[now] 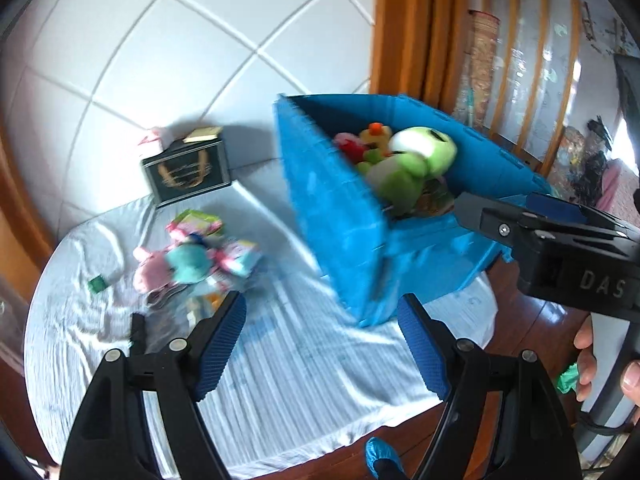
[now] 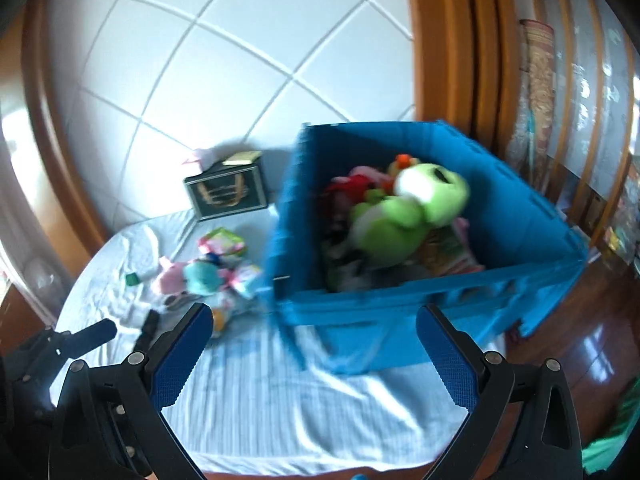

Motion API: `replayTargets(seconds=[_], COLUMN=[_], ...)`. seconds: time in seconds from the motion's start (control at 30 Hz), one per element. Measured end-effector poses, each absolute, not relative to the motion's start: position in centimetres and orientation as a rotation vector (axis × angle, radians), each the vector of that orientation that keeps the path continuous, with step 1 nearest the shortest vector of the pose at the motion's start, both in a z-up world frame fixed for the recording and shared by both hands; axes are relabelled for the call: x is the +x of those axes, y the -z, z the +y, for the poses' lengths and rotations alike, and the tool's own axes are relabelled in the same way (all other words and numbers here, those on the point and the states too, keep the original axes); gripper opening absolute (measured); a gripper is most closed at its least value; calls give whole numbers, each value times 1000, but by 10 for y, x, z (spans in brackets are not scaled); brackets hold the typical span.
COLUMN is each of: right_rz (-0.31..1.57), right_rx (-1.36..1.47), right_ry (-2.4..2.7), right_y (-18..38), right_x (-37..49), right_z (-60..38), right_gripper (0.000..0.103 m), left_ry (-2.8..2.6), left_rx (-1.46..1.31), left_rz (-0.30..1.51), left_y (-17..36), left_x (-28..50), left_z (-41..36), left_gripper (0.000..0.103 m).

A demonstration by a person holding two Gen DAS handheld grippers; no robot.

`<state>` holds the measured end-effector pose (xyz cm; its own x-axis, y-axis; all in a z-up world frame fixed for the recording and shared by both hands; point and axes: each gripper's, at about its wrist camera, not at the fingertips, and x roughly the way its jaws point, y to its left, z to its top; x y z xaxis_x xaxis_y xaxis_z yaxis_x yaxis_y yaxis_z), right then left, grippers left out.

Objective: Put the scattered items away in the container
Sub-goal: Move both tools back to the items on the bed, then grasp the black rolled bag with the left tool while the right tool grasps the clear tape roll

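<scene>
While both views smear with motion blur, I log what I can read.
Left gripper: my left gripper (image 1: pixel 322 340) has its black arms and blue ribbed pads spread wide, nothing between them, over the bed.
Right gripper: my right gripper (image 2: pixel 314 354) is also spread wide and empty; in the left view its black body sits at the right edge with a hand (image 1: pixel 600 364) on the handle.
Container: blue plastic crate (image 1: pixel 340 216) stands on the bed at the right, open-topped, near corner pointing toward me.
Crate contents: green and white frog plush (image 2: pixel 404 216) lies on top of the pile; red plush (image 2: pixel 352 186) and yellow-orange plush (image 1: pixel 376 134) behind it; the rest too blurred to name.
Scattered items: pile left of the crate, apart from it, with a pink plush (image 1: pixel 150 264), a teal round plush (image 1: pixel 188 264) touching it, and colourful packets (image 1: pixel 198 220) behind.
Small bits: green square piece (image 1: pixel 97 283) left of the pile; black bar-shaped object (image 1: pixel 137 330) near my left pad.
Surface: pale blue striped bedsheet (image 1: pixel 300 360), wrinkled.
Background: dark framed box (image 1: pixel 186 174) against the white quilted headboard (image 1: pixel 160 40), small things on top.
Floor: glossy brown wood floor (image 2: pixel 580 344) at right; blue shoe cover (image 1: pixel 380 456) at the bottom.
</scene>
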<state>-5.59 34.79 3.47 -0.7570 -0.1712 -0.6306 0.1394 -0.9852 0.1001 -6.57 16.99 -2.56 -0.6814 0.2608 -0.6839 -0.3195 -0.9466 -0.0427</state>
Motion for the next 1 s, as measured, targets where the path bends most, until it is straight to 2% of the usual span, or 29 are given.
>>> replayTargets(seconds=[0.23,0.47,0.57,0.83,0.9,1.0], right_rz=[20,88,50,31,-14,-53], right_rx=[1000,981,1016,1420,1480,1537], right_ry=[2672,2504,2439,2290,2267,2272], right_y=[-25,9,42,169,191,213], right_x=[-61,-106,-137,-200,-207,-213], right_z=[260,187,165,121,116,107], right_gripper=[103,103,103,103,103,101], left_ry=[-2690,-2850,-2889,-2857,-2830,-2782], left_rx=[-1109,-1206,-1314,-1639,-1688,-1742], left_rz=[10,-61,-97,-162,-145,-118], left_y=[45,90,126,227,248,271], left_x=[-74,-114,-135,-181,-194,-215], left_z=[90,13,-21,-89,-99,-110], left_gripper=[78,78,78,77,71,70])
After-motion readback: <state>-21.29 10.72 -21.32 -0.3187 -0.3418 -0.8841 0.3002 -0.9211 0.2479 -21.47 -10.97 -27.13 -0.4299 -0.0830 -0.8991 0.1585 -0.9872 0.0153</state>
